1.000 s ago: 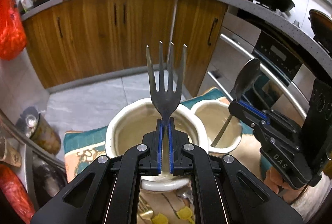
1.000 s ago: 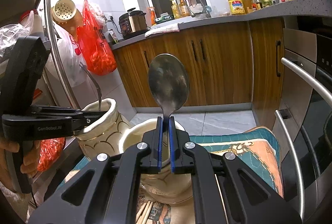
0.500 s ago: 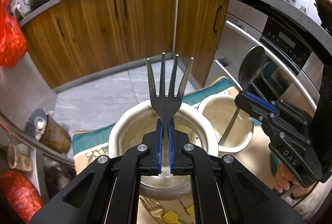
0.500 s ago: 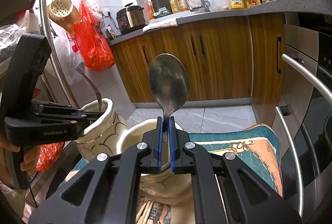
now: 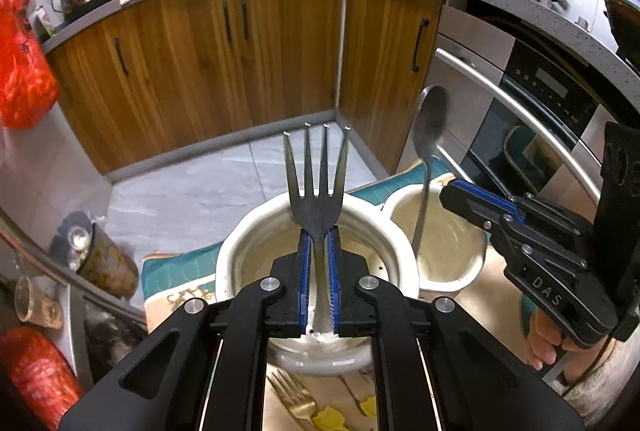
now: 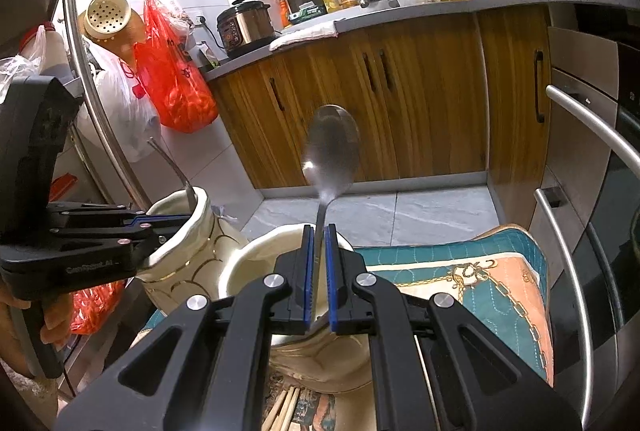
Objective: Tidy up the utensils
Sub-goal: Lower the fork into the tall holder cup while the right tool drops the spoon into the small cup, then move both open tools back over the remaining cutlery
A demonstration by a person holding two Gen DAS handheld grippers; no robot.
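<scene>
Left wrist view: the left gripper (image 5: 319, 271) stands over a wide cream jar (image 5: 240, 255), its jaws slightly apart around the neck of a fork (image 5: 318, 199). The blue pads look a little clear of the metal, so whether they bear on it I cannot tell. The fork stands upright, 4 tines up, its handle down inside the jar. To the right, a spoon (image 5: 430, 119) stands bowl up with its handle in a smaller cream jar (image 5: 476, 263), and the right gripper (image 5: 472, 201) sits beside its stem.

Right wrist view: the right gripper's jaws flank the spoon's thin stem with a visible gap on both sides, so the spoon seems loose or just let go; its bowl is blurred. Both jars rest on a teal-and-peach mat (image 6: 480, 271).

Judging by looks, both utensils are light, stiff, polished steel, slippery against rubber pads. The neck just below the head is the best hold, as it keeps the handle hanging plumb. The jars appear ceramic and could chip if struck.
</scene>
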